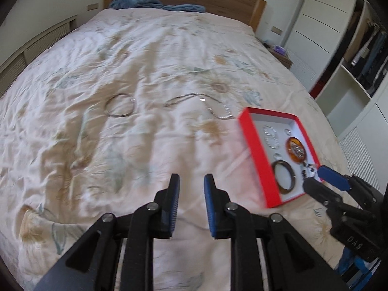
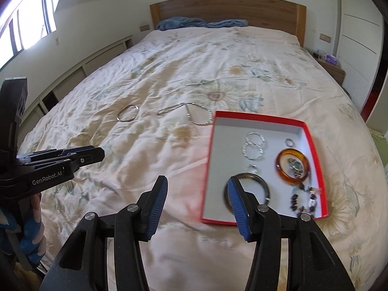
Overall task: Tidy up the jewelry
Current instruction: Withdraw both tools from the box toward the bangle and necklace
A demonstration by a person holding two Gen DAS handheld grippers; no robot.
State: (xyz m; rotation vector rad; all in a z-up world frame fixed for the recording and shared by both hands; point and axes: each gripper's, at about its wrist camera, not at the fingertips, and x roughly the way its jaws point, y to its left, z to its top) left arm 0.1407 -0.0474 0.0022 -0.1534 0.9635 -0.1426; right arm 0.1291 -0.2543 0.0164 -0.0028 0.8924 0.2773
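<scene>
A red box [image 2: 209,169] [image 1: 252,150] with a white inside lies on the bed. It holds silver rings [image 2: 253,145], an amber bangle [image 2: 281,169] [image 1: 289,145], a dark bangle [image 2: 264,184] [image 1: 283,174], a small ring [image 2: 289,142] and a beaded bracelet [image 2: 303,198]. A silver bangle [image 1: 119,105] [image 2: 128,113] and a silver chain necklace [image 1: 206,104] [image 2: 194,114] lie loose on the quilt. My left gripper [image 1: 191,181] [image 2: 97,154] is open and empty above the quilt. My right gripper [image 2: 197,184] [image 1: 312,173] is open and empty at the box's near left edge.
The bed has a floral quilt [image 1: 121,157], blue pillows [image 2: 201,23] and a wooden headboard [image 2: 225,9]. A low radiator cover [image 2: 97,58] runs along the left. A nightstand [image 2: 332,68] and white wardrobe shelves [image 1: 351,72] stand to the right.
</scene>
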